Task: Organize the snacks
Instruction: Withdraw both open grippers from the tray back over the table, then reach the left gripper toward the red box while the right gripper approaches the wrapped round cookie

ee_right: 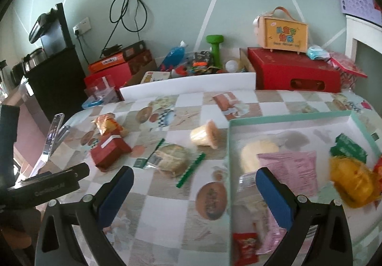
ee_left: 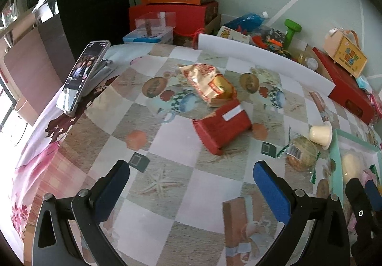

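Left gripper (ee_left: 191,185) has its jaws spread wide with nothing between them, just hanging over a bare patch of the checkered tabletop (ee_left: 167,146). Right gripper (ee_right: 194,190) is the same deal, jaws wide open and empty, sitting right over the near left edge of the teal tray (ee_right: 286,117), so one finger is above the tabletop and the other above the tray.

Straight ahead of the left jaws is a red box (ee_left: 222,130) lying tilted on the cloth, and just behind it, touching or nearly so, an orange snack bag (ee_left: 207,82). Off to the right of the box there's a round cracker pack (ee_left: 302,152) with green sealed ends, and right beside that a pudding cup (ee_left: 320,133) tipped on its side, close to the tray's corner.

In the right wrist view the tray already holds a few things: a pale round bun (ee_right: 257,153), a pink packet (ee_right: 293,168) partly over it, a green packet (ee_right: 351,146), a yellow-orange wrapped snack (ee_right: 353,180) and a small red packet (ee_right: 246,249) at the near edge. That side is a bit blurry so I can't read any labels.

Further out, a phone (ee_left: 81,77) leans on a stand at the left edge, a white board (ee_left: 262,60) runs along the back of the tabletop, and behind it there's a big red case (ee_right: 293,72) with a little orange handled box (ee_right: 284,34) on top
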Available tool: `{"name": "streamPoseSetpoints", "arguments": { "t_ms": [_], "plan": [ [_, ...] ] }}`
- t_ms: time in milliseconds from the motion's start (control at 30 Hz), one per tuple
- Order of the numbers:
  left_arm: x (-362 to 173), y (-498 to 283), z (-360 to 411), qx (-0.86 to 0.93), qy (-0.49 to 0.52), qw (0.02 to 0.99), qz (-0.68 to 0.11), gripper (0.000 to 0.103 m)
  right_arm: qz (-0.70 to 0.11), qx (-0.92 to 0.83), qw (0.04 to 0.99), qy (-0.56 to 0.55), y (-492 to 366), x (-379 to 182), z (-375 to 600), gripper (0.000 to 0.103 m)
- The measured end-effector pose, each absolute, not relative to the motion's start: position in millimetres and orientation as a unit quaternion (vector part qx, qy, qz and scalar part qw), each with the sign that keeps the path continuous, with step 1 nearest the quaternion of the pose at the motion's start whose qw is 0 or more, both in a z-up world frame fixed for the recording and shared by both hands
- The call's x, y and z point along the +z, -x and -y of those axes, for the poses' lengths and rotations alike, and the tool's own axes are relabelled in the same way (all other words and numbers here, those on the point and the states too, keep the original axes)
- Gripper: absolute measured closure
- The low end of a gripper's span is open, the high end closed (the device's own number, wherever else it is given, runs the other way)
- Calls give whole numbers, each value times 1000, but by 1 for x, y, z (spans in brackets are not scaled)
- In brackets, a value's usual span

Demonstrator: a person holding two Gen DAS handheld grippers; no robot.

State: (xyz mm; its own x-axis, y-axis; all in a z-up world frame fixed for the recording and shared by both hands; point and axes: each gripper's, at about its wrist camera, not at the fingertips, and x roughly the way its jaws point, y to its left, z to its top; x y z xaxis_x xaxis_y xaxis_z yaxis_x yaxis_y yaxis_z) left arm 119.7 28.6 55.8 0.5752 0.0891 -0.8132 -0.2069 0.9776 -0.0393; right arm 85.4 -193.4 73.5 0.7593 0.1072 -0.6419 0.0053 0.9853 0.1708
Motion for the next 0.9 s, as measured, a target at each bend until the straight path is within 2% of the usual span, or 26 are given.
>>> {"name": "streamPoseSetpoints", "arguments": {
  "t_ms": [900],
  "plan": [
    [54, -153, -50, 69, 99, 883, -454, 0, -332, 52, 941, -26, -102, 65, 150, 0]
  ]
}}
